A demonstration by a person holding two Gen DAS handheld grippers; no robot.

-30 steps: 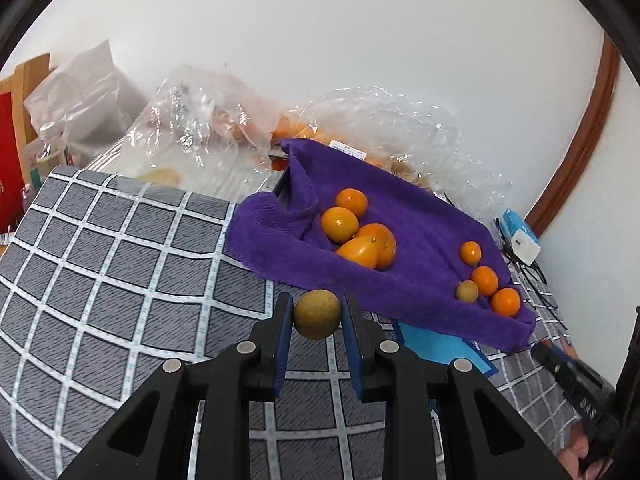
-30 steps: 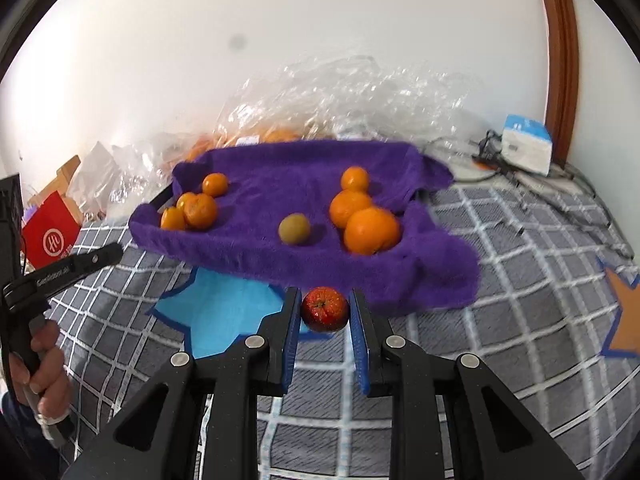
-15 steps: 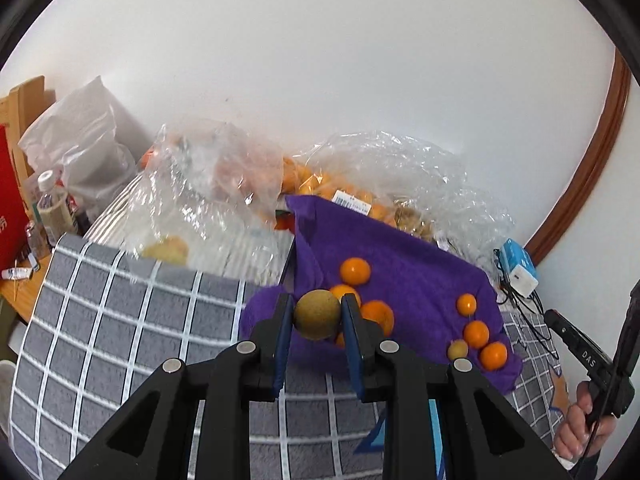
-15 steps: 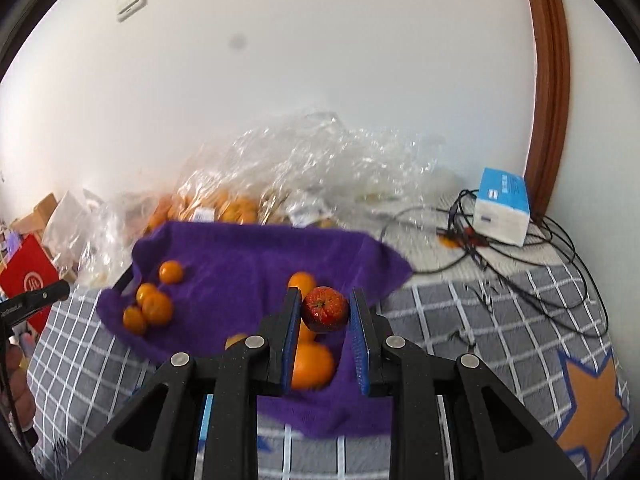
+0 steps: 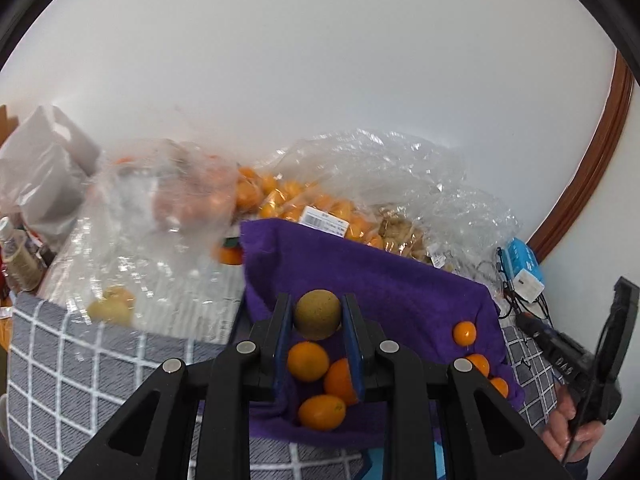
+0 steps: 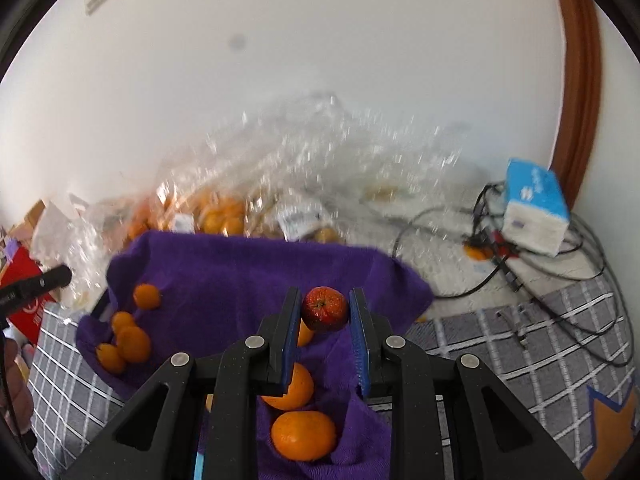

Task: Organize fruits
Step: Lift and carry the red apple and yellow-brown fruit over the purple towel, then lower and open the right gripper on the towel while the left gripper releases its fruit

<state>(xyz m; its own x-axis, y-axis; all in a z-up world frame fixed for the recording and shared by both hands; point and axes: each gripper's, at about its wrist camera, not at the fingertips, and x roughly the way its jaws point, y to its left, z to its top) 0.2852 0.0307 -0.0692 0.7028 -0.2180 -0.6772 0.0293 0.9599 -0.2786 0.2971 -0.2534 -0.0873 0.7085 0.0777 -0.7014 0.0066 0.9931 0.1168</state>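
Observation:
My left gripper [image 5: 317, 316] is shut on a round brown-green fruit [image 5: 317, 314] and holds it above the purple towel [image 5: 384, 284]. Below it lie three oranges [image 5: 308, 361]; small oranges [image 5: 464, 332] lie at the towel's right side. My right gripper [image 6: 325, 309] is shut on a small red apple [image 6: 325, 309] above the same towel [image 6: 224, 272]. Large oranges [image 6: 303, 435] lie under it and small oranges [image 6: 132, 342] at the towel's left.
Clear plastic bags of fruit [image 5: 320, 200] pile behind the towel against the white wall. A yellow fruit [image 5: 110, 308] lies under plastic at left. A blue-white box [image 6: 534, 212] and black cables [image 6: 560, 280] sit at right. The grey checked cloth [image 5: 80, 360] covers the table.
Both grippers have risen and moved forward over the purple towel, each still holding its fruit. The oranges now lie beneath the fingers.

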